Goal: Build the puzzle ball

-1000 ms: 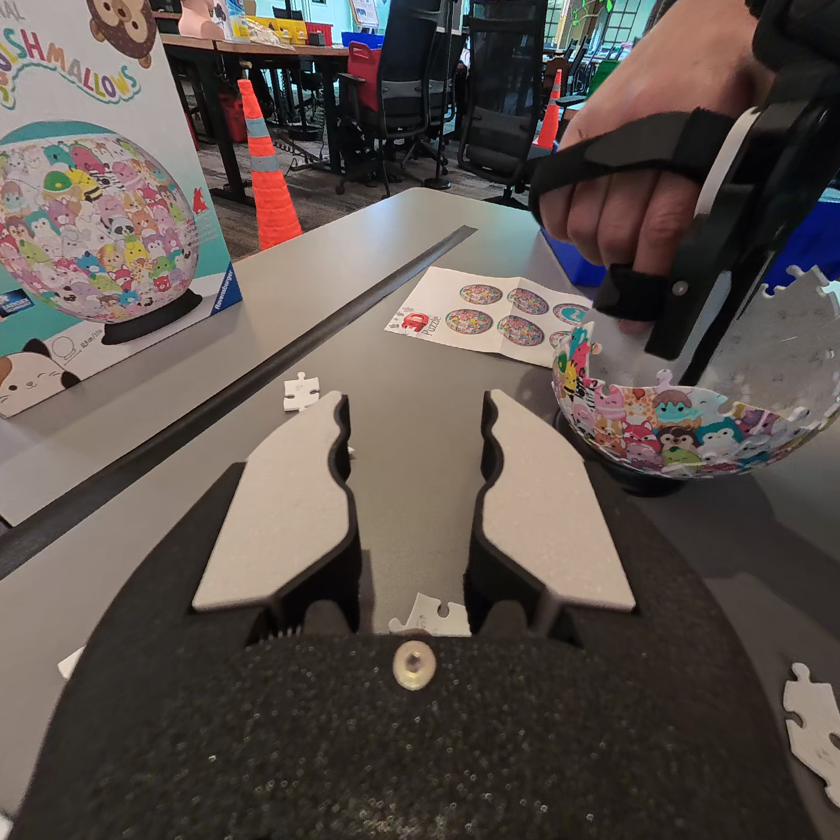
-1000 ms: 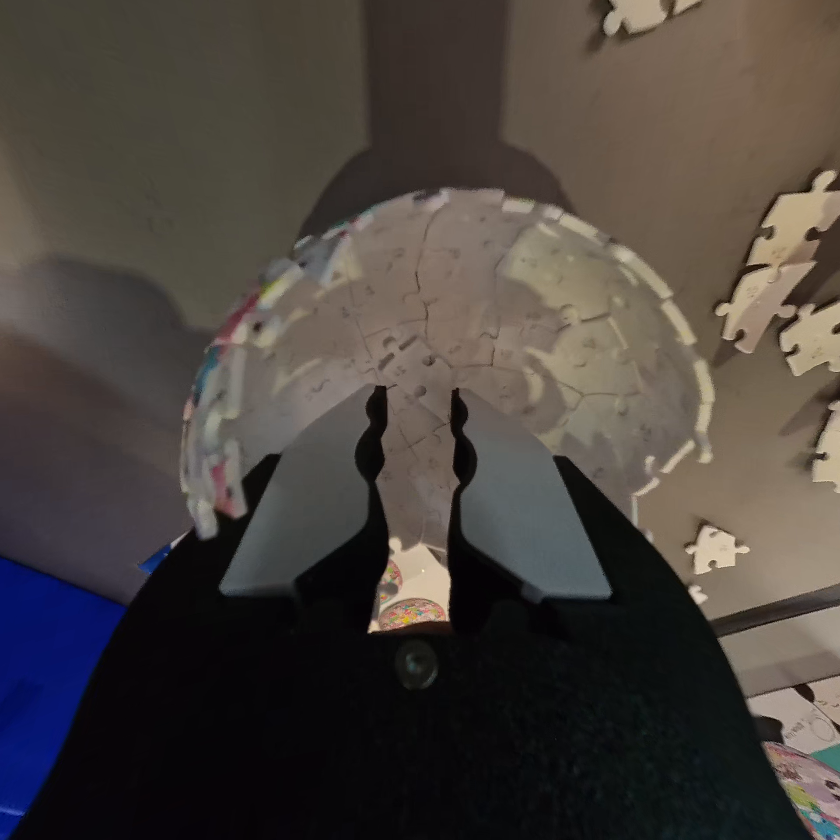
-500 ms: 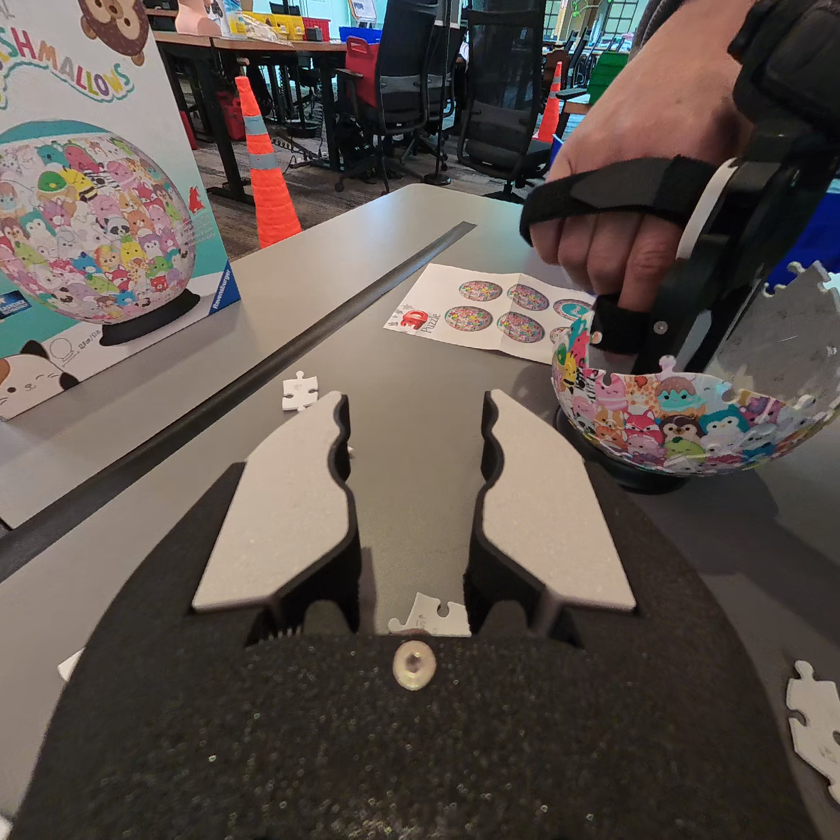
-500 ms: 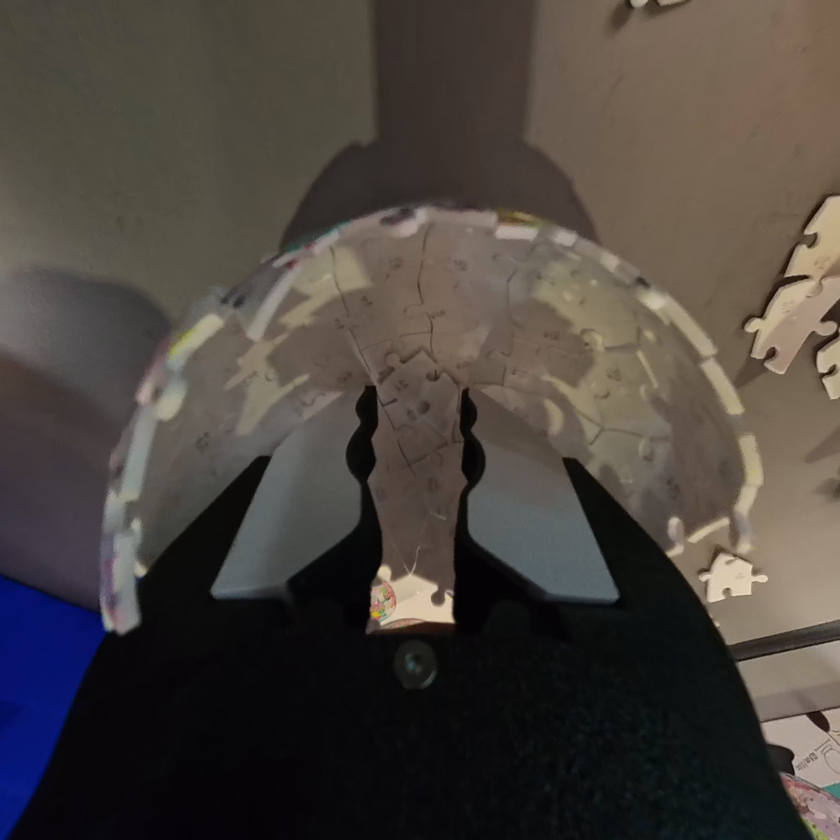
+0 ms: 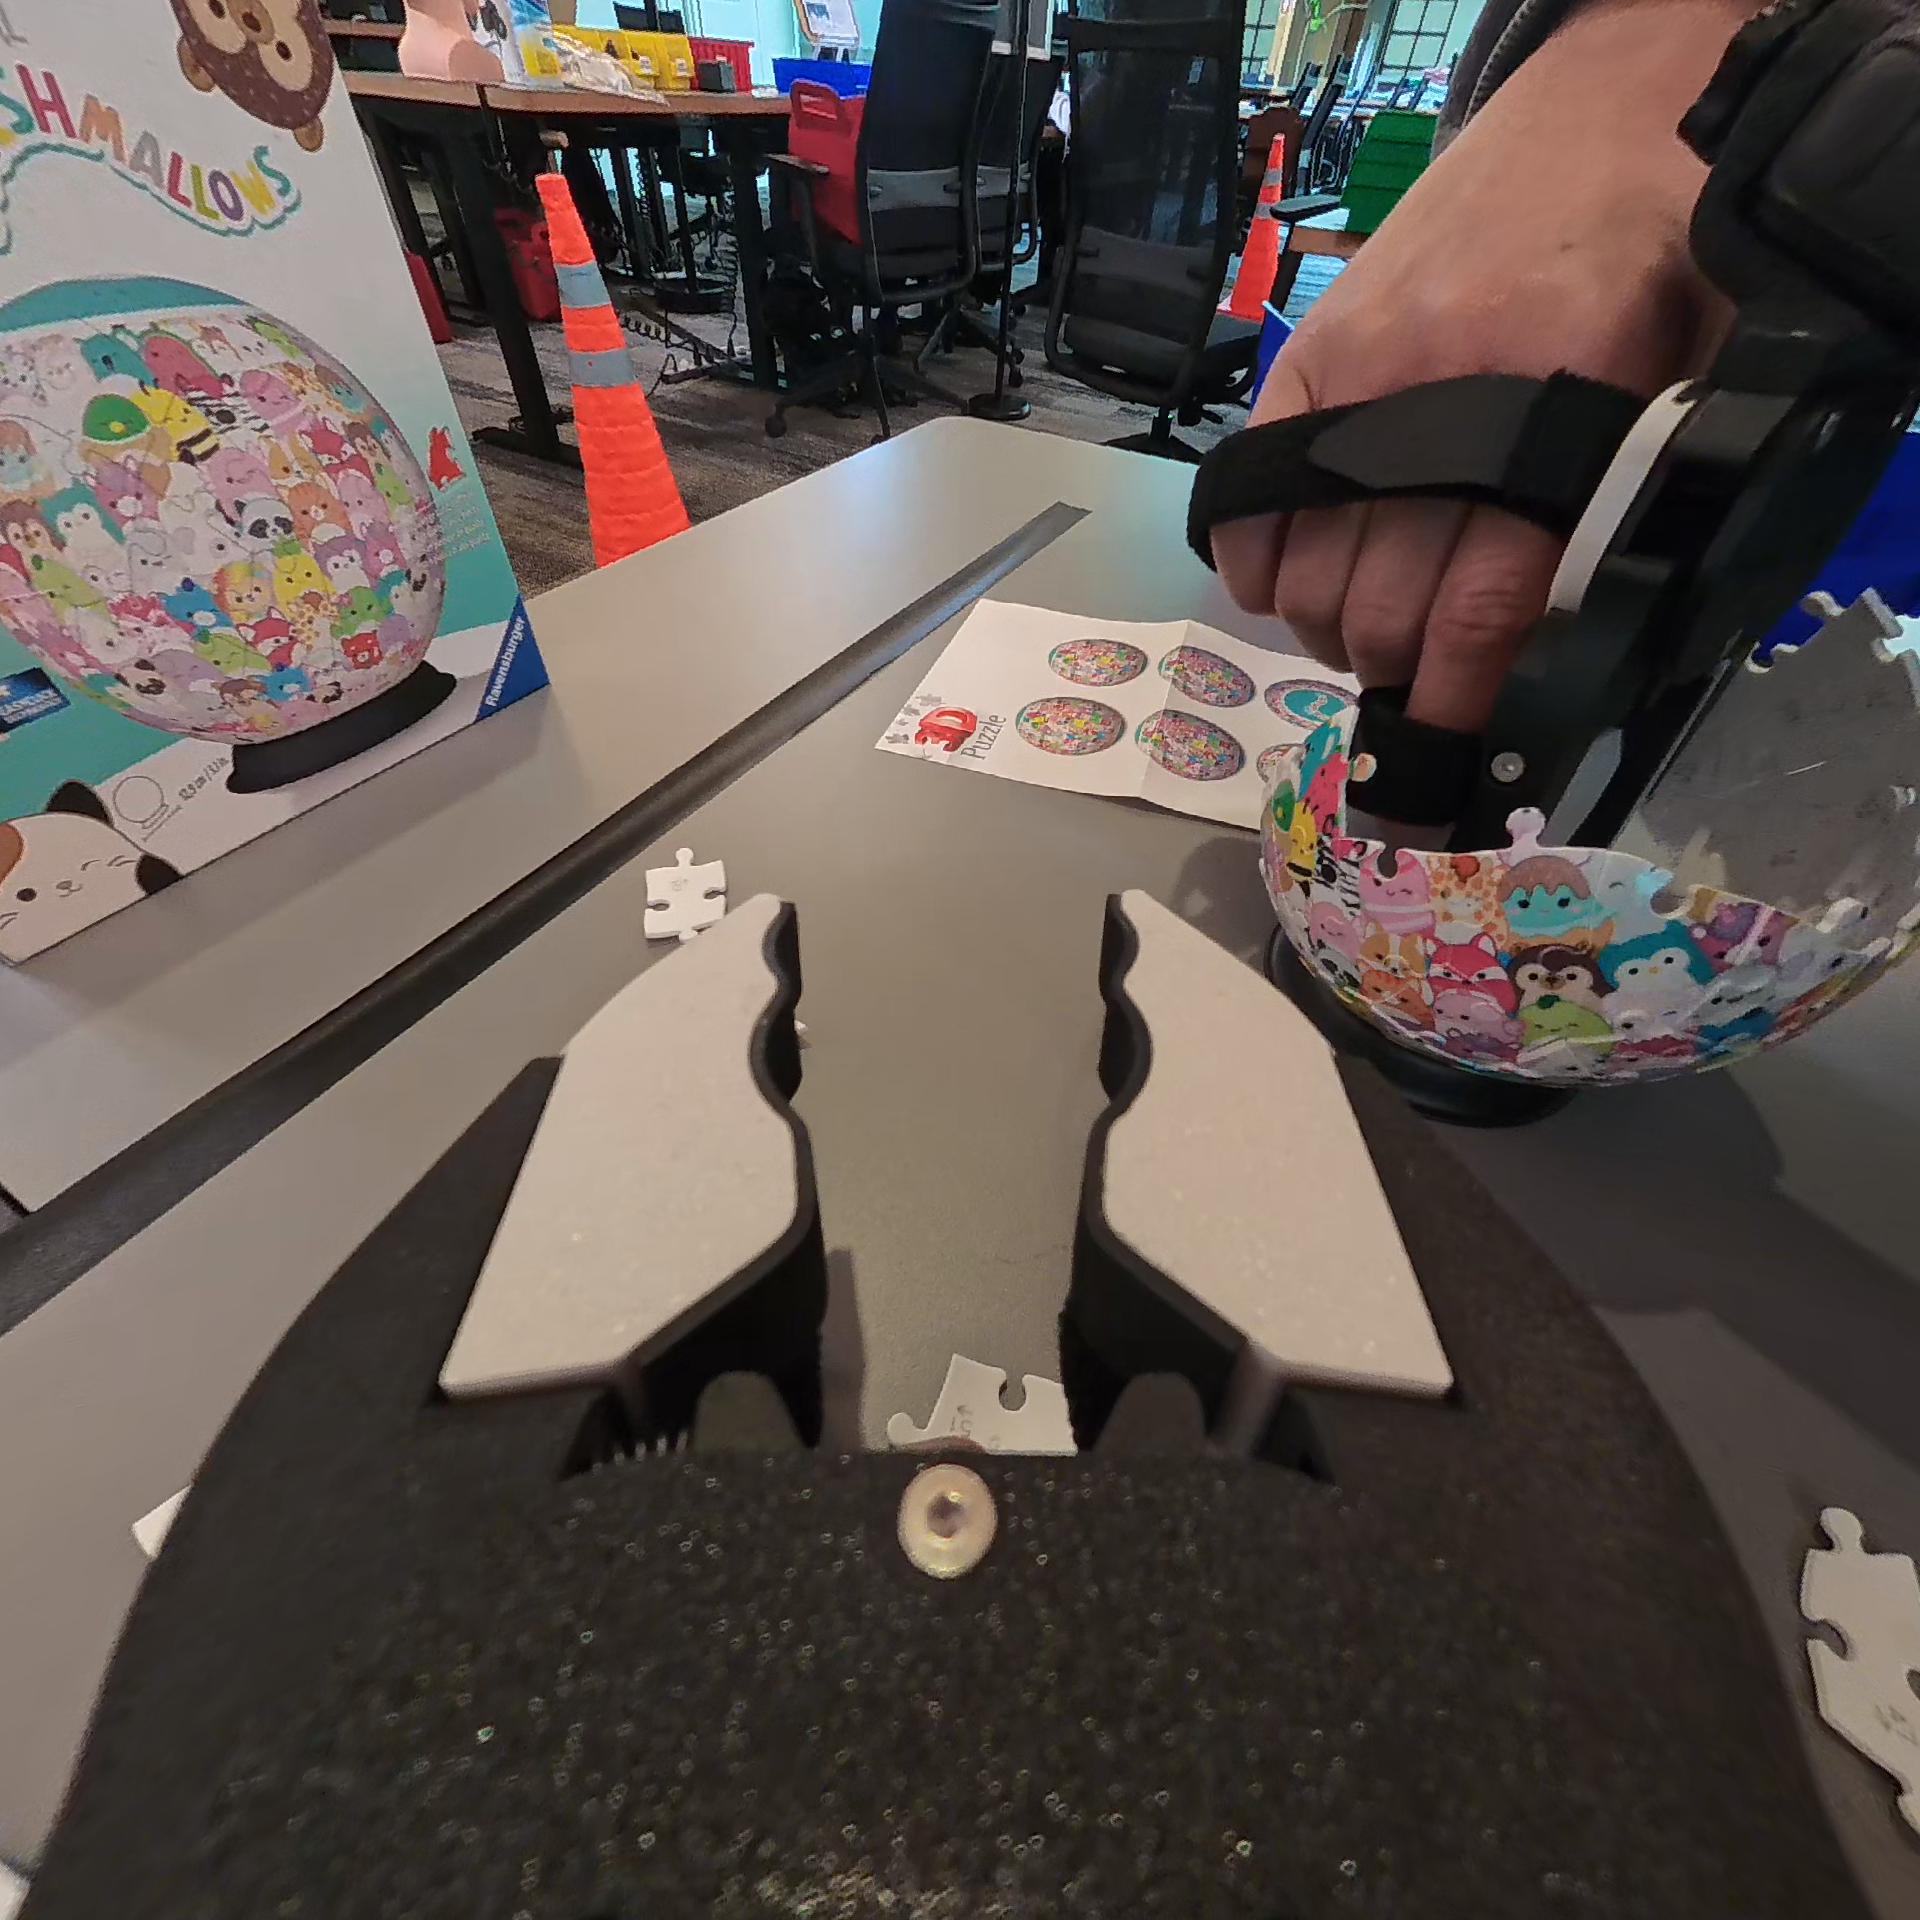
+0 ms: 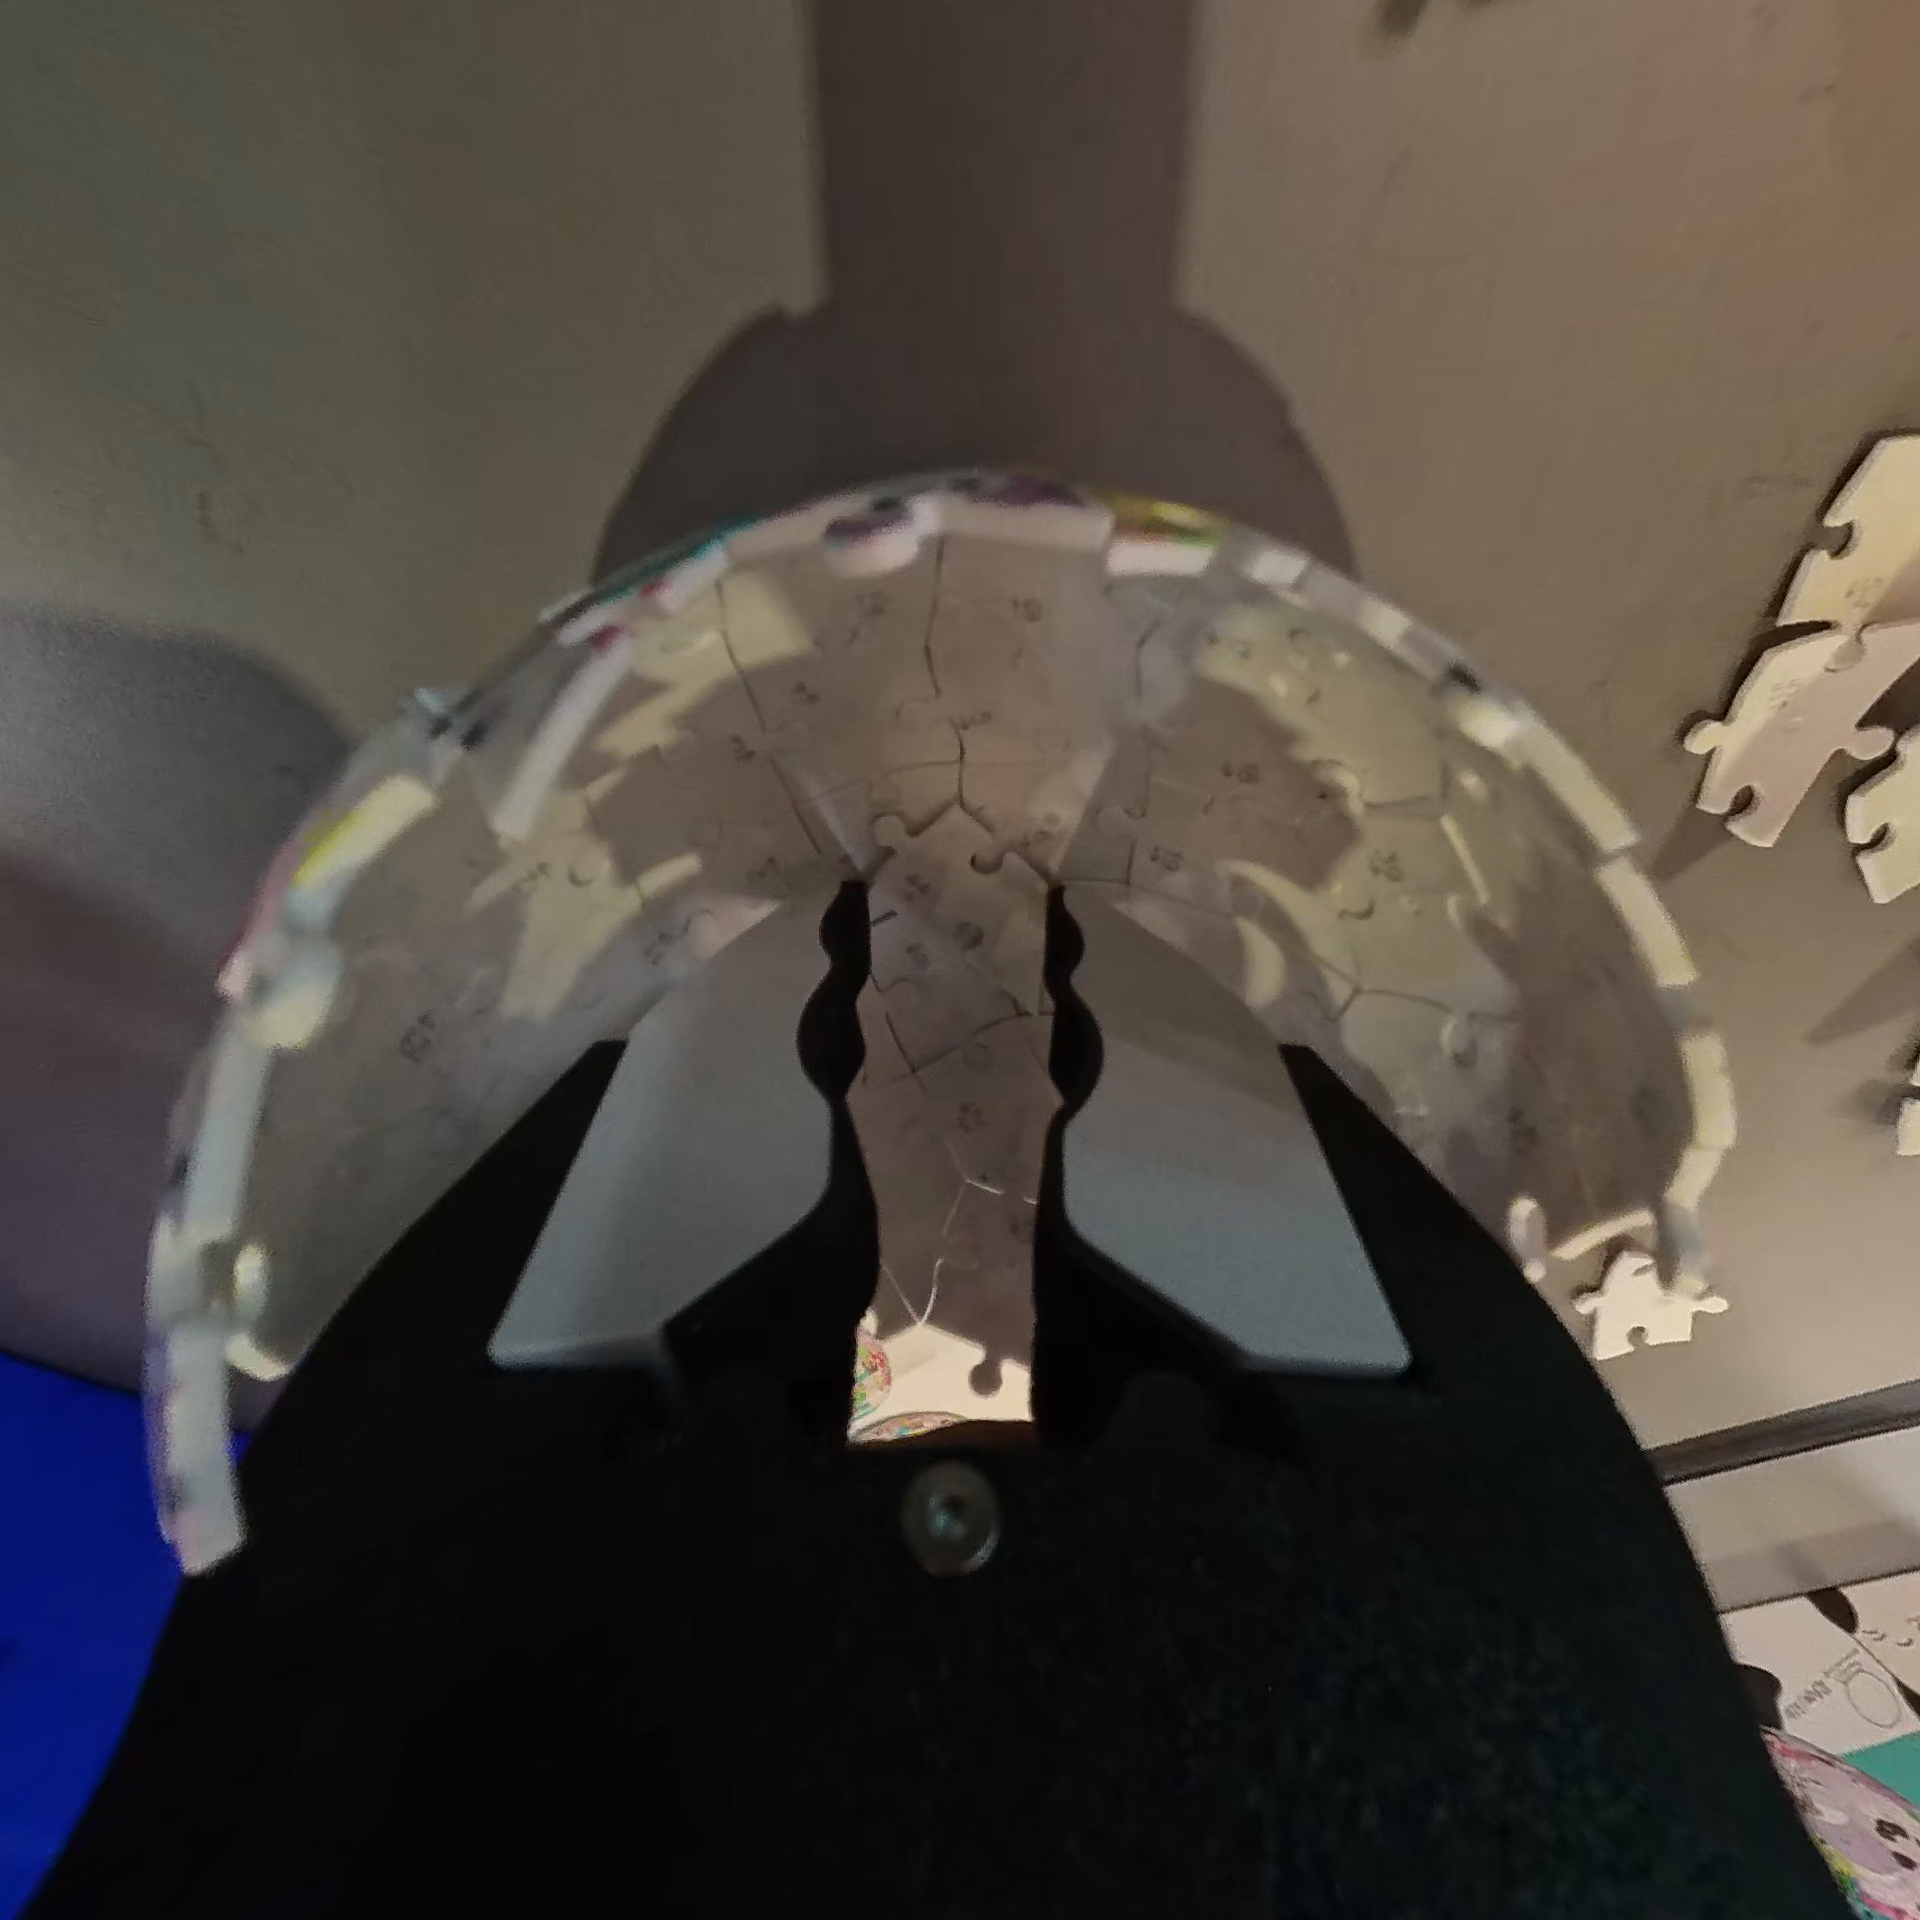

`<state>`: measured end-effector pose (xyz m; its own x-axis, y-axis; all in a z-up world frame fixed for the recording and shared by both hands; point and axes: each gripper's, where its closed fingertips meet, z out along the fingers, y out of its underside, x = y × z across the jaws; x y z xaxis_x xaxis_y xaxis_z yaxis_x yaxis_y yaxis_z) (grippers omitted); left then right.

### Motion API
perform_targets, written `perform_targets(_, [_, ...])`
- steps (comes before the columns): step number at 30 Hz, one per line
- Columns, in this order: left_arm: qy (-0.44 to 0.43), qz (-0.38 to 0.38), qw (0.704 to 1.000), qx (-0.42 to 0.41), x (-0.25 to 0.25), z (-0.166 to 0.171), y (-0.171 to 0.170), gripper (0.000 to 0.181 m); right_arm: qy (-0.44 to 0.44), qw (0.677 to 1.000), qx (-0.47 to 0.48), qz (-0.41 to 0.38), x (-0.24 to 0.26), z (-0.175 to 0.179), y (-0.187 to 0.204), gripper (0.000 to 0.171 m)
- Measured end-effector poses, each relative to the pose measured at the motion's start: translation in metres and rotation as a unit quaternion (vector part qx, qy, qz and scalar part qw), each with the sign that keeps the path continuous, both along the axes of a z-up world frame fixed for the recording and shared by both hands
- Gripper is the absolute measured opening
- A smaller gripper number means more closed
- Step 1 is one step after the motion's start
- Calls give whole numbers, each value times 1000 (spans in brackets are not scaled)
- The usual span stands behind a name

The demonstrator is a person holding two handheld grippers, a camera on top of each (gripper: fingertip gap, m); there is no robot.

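Half-built colourful plastic puzzle ball shell point(image 5: 1579, 956) on black stand, far right. Right gripper point(image 6: 954, 904) inside, fingers slightly apart, apparently empty. Left gripper point(image 5: 951, 925) wide open, empty. Press seams gently, brace shell.

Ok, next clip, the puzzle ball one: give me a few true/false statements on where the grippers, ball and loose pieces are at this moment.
1. The left gripper is open with nothing held. True.
2. The puzzle ball is complete. False: only a bowl-shaped lower part is built, sitting on a black stand.
3. The right gripper reaches down into the half-built ball. True.
4. The puzzle box lies flat on the table. False: it stands upright.
5. All pieces are already fitted. False: loose white pieces, such as one near the left gripper's fingers, lie on the table.
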<state>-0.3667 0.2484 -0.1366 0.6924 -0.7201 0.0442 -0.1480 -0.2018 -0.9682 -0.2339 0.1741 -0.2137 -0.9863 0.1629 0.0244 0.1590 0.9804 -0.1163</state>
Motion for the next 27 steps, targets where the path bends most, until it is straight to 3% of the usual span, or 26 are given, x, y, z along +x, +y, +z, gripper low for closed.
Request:
perform_targets(9, [0,0,1000,-1,0,0,0,55,17,999,-12,-33,1,16,5,32])
perform_targets(17, [6,0,1000,5,1,0,0,55,100,984,-27,-141,6,78,18,33])
perform_targets(20, [16,2,1000,19,2,2,-2,54,174,955,-53,-235,13,122,21,32])
perform_targets(23, [30,7,999,40,5,7,-6,52,237,901,-80,-355,45,155,14,33])
perform_targets(25, [33,5,998,49,9,10,-9,52,232,873,-62,-425,82,149,-1,32])
perform_targets(27, [34,5,998,54,11,13,-10,52,198,855,-56,-476,114,121,-34,32])
